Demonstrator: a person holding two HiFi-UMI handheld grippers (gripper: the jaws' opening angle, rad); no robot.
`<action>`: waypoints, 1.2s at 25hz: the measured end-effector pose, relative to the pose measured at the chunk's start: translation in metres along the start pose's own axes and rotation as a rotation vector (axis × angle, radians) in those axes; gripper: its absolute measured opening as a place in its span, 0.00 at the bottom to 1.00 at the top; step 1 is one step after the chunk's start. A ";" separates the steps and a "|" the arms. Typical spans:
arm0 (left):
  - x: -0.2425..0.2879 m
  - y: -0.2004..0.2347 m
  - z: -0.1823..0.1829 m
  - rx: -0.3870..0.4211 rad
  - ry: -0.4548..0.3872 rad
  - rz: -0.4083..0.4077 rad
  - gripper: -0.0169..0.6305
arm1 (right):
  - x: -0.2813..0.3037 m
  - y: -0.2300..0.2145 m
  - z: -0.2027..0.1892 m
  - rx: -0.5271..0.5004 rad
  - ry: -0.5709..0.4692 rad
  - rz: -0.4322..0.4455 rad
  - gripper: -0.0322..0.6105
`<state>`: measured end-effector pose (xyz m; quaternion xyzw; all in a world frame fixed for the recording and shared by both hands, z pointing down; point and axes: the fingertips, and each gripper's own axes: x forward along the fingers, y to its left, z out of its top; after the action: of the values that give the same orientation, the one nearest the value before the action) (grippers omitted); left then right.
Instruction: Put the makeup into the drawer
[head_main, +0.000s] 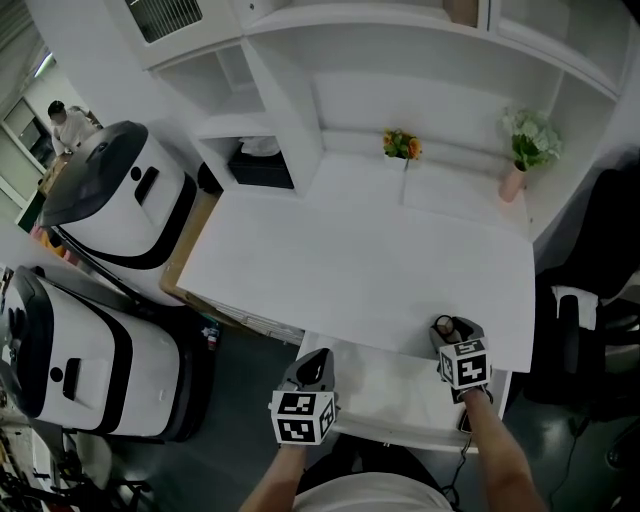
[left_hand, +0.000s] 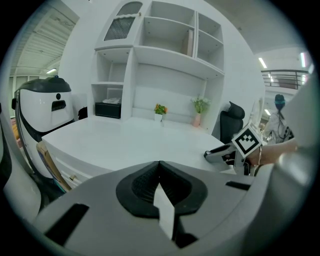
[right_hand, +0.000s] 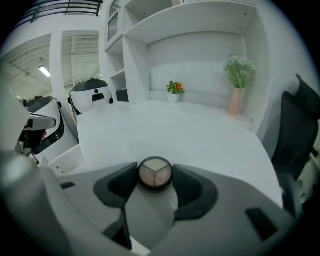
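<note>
The small round compact with a dark rim and three pale powder pans (right_hand: 155, 173) sits between the jaws of the right gripper (head_main: 452, 336). It is at the front edge of the broad white desk (head_main: 350, 260), towards the desk's right end. Both pads meet its rim, so I read it as gripped. The left gripper (left_hand: 159, 169) has its jaws closed together on nothing, just off the desk's front edge. The shallow white drawer (head_main: 395, 398) stands pulled out below that same edge.

The compact looks light and stiff, but its smooth round rim could squirt out from flat pads (and pressed powder likely cracks if dropped). Holding it level, across the widest part of the rim, seems soundest, and a gentle squeeze should do.
</note>
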<state>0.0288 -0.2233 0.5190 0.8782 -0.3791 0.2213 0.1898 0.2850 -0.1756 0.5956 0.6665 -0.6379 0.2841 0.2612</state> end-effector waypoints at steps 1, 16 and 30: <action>-0.002 0.000 -0.001 0.001 -0.001 -0.001 0.03 | -0.001 0.000 0.000 0.002 0.002 -0.003 0.40; -0.012 -0.012 -0.006 0.041 -0.013 -0.085 0.03 | -0.054 0.022 -0.022 0.079 -0.044 -0.054 0.39; -0.020 -0.054 -0.018 0.124 -0.002 -0.253 0.03 | -0.126 0.057 -0.054 0.181 -0.124 -0.115 0.39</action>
<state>0.0521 -0.1678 0.5146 0.9293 -0.2513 0.2176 0.1611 0.2227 -0.0519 0.5434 0.7392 -0.5852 0.2830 0.1760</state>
